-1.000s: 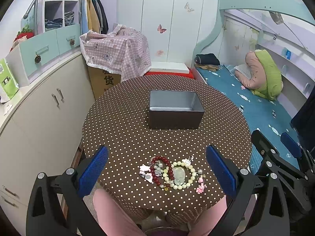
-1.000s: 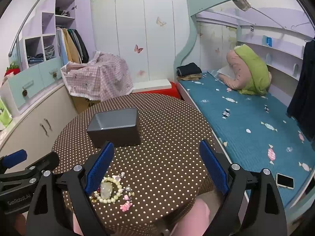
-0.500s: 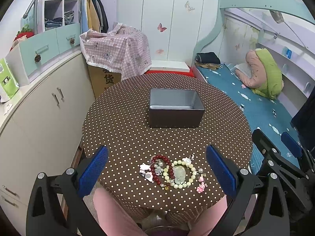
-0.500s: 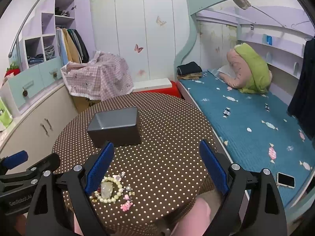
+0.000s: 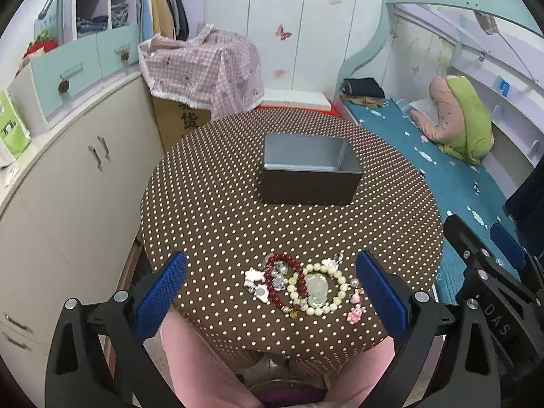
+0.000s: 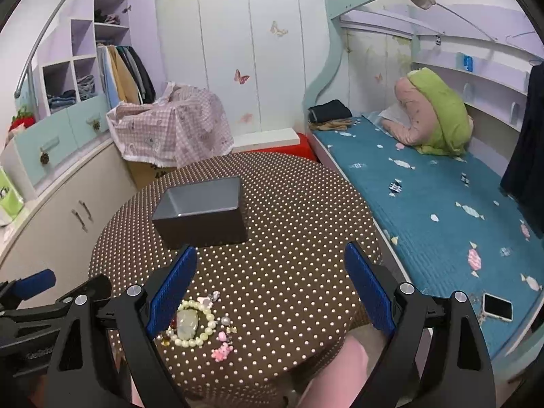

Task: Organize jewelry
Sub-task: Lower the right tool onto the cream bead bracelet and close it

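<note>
Bedroom furniture crowds this scene: pale cupboards [image 5: 68, 183] at the left of the left wrist view and a blue-sheeted bed [image 6: 442, 210] along the right, with a round table [image 5: 217, 210] in a brown polka-dot cloth between them. A dark open tin [image 5: 311, 173] sits at the centre of the frame, and it looks empty. The jewelry lies in one cluster at lower centre, close to the near edge: a red bead bracelet [image 5: 272, 280] overlapping a pale green bead bracelet [image 5: 335, 292] with a jade pendant [image 5: 316, 290] inside its ring, plus small pink and white charms around them.

Nothing has been picked up yet, so I judge the task to be at its very start. The left gripper [image 5: 272, 289] hangs over the cluster with its jaws spread wide and nothing between them. The right gripper [image 6: 272, 292] is likewise wide open and empty, with its left pad just beside the green bracelet.

The next move calls for lowering one gripper onto a single strand and closing on it, so that the overlapping beads part cleanly. The cloth between cluster and tin is bare, which leaves an open path forward. The risk lies behind: the pieces sit near the table's rim, above the person's pink-clad legs [image 5: 204, 367], so a nudge backward could spill them.
</note>
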Demonstrator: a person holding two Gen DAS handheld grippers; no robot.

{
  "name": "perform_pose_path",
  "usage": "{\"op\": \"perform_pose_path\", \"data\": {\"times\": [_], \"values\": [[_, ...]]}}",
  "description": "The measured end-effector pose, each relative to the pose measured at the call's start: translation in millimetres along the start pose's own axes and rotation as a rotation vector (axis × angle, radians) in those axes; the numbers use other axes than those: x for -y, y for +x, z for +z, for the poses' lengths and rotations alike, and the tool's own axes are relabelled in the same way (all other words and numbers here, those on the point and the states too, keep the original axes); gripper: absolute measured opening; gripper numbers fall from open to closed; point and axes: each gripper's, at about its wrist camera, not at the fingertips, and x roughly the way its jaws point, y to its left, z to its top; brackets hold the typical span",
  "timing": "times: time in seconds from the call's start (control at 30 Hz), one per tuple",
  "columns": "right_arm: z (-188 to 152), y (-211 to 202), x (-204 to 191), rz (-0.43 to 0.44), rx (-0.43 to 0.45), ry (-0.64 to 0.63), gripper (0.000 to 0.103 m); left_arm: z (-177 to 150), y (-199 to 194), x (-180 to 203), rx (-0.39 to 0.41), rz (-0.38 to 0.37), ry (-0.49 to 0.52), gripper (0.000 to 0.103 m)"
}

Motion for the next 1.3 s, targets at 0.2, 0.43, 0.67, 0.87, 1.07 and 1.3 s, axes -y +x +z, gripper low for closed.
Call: {"op": "perform_pose_path", "data": {"times": [0.2,0.43,0.67,0.87,1.07,1.3], "values": [[-6.8,16.9,-5.6,0.021,-0.074,-0.006,0.085,-4.5,13.3,-15.4,-0.053,0.017,-0.034,0.096],[-26.7,45.2,-16.6,0.041,-0.198,-0.03,0.085,-17.5,35.2,-38.1,-0.148,0.029,-0.076,0.096],[-52.3,78.8,-28.7,0.112,-0.356,0.002,0.085,-27.7,54.1,-60.5,-0.213,0.011,-0.1,0.096],[-59.9,100.6,-42.4,0.138,-0.406,-0.044,0.078,-29.7,66.3,-71.2,-0.239,-0.021,-0.096,0.096],[-61.0,123.0,-50.6,0.147,-0.455,-0.078,0.049,-26.8,76.4,-77.1,-0.251,-0.04,-0.095,0.096],[-58.8,138.7,-71.2,0.145,-0.418,-0.215,0.024,-23.6,87.3,-78.6,-0.268,-0.06,-0.102,0.096]]}}
